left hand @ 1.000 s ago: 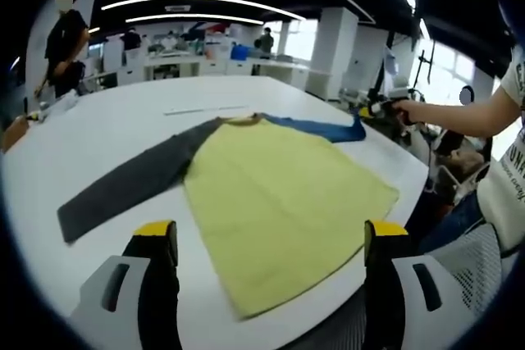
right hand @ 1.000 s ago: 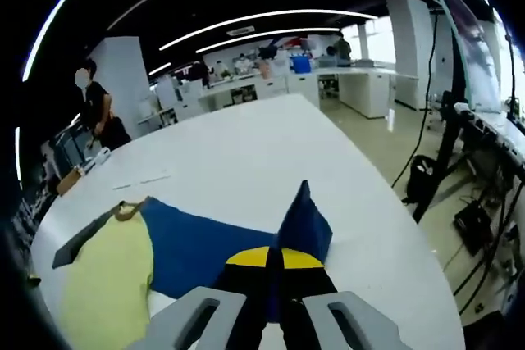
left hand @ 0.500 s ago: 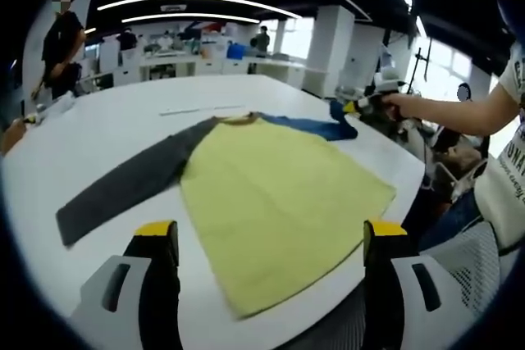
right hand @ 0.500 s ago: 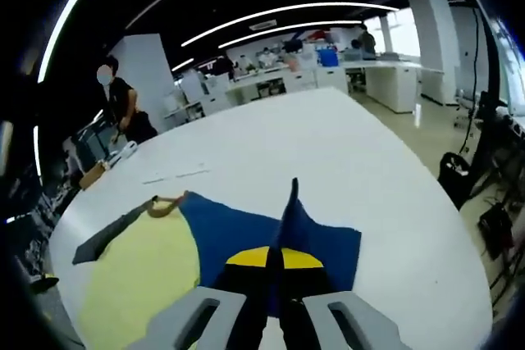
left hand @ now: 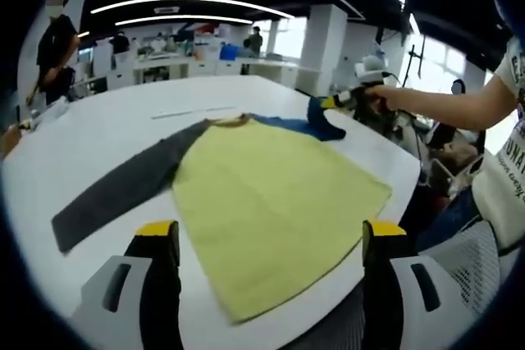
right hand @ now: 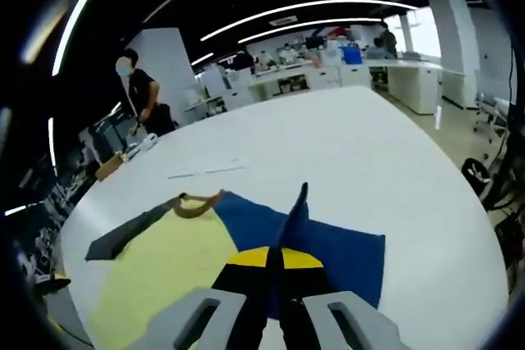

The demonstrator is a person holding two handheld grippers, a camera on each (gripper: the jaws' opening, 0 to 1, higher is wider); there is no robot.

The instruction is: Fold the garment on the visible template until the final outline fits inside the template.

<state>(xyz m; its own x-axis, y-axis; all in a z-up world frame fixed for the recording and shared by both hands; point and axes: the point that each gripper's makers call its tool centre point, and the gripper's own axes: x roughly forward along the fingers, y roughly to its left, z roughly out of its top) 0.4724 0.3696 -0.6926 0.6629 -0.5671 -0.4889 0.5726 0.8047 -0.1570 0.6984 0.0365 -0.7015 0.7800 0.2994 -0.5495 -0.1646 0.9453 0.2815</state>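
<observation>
garment (left hand: 271,202): long-sleeved top, yellow body, brown neckline, lying flat on the white worktop (left hand: 107,129) with its hem near the worktop's near edge. grey sleeve (left hand: 123,190): stretched flat and straight, out to the left of the left gripper view. blue sleeve (right hand: 328,243): partly folded, its end raised off the worktop and pinched. left gripper (left hand: 267,239): released, jaws wide apart, hovering over the near edge, touching nothing. right gripper (right hand: 273,264): clenched on the blue sleeve, cloth standing up in a ridge between the closed jaws; held out on a person's arm (left hand: 443,108). person in dark clothes (right hand: 143,100): standing beyond the worktop's far side.
</observation>
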